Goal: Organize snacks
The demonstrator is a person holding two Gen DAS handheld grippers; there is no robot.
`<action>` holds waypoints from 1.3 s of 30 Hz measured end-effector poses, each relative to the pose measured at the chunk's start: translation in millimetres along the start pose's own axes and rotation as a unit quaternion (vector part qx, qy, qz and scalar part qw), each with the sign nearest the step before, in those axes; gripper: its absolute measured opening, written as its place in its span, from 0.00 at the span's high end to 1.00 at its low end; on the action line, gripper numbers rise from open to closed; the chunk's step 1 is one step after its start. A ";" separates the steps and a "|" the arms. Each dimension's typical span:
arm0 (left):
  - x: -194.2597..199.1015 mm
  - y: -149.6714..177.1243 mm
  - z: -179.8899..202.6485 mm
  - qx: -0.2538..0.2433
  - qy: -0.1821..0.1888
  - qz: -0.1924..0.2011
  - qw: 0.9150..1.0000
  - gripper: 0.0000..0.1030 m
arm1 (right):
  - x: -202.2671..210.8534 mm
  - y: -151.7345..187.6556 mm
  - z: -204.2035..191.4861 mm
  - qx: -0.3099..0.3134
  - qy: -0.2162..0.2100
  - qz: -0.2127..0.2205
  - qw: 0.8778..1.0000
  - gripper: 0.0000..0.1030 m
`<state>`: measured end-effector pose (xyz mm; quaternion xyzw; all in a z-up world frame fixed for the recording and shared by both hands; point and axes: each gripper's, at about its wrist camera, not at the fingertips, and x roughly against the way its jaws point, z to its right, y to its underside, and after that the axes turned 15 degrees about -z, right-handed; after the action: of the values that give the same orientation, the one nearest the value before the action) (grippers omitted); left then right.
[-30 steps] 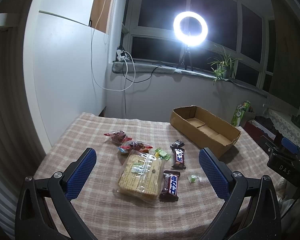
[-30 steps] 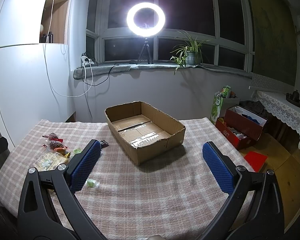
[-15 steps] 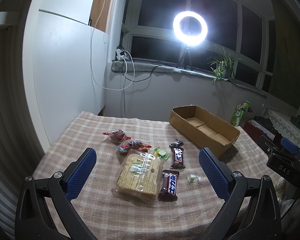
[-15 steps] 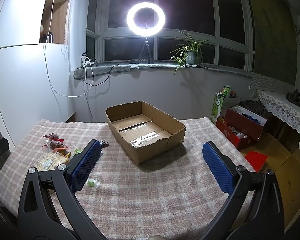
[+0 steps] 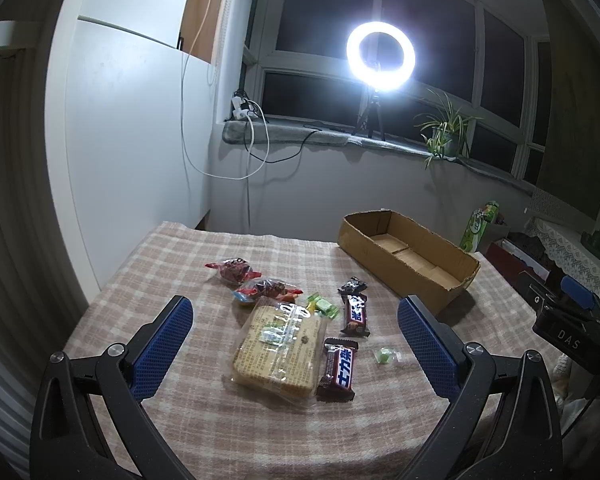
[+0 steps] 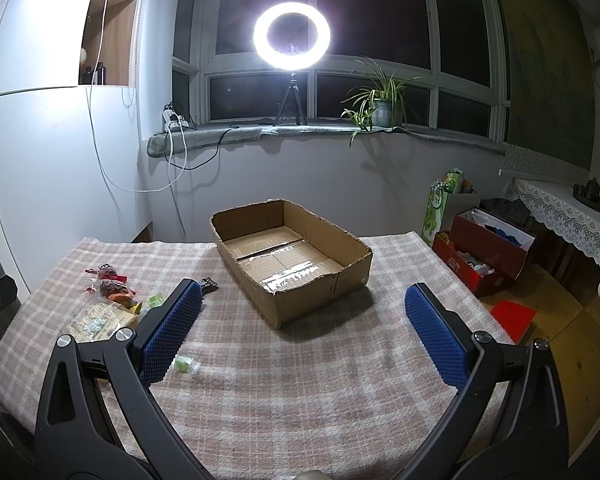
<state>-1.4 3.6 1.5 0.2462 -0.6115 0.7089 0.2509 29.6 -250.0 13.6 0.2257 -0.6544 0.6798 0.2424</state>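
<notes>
Ring light [image 6: 291, 35] glaring on the sill beside a potted plant [image 6: 381, 101]. Snacks lying loose on the checked tablecloth [image 5: 220, 412]: cracker pack [image 5: 281, 349], two chocolate bars [image 5: 338, 369] [image 5: 356, 314], red sweets [image 5: 233, 269], a green candy [image 5: 383, 355] sitting apart. Cardboard box [image 6: 290, 262] standing empty to their right, nothing blocking the way. Left gripper [image 5: 296, 344] hanging wide above the crackers, holding nothing; right gripper [image 6: 300, 326] gaping wide before the box. Against the earlier frames, the left view is drifting slightly; right unchanged.
</notes>
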 end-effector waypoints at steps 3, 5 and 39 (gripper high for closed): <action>0.7 0.7 0.5 0.000 0.000 0.001 1.000 0.01 | 0.3 0.6 -1.0 0.000 -0.001 0.000 1.000 0.00; 0.8 0.6 0.5 0.000 0.000 0.000 1.000 0.01 | -0.1 0.6 -0.9 0.000 0.000 0.000 1.000 0.00; -28.4 -2.6 -17.0 0.011 -0.001 -0.046 0.999 0.01 | -48.1 0.9 -27.6 0.026 -0.055 -0.073 0.996 0.00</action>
<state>21.0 19.3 -17.4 0.2779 -0.5917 0.7030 0.2800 66.9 -224.1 -18.3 0.3159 -0.6309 0.6635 0.2489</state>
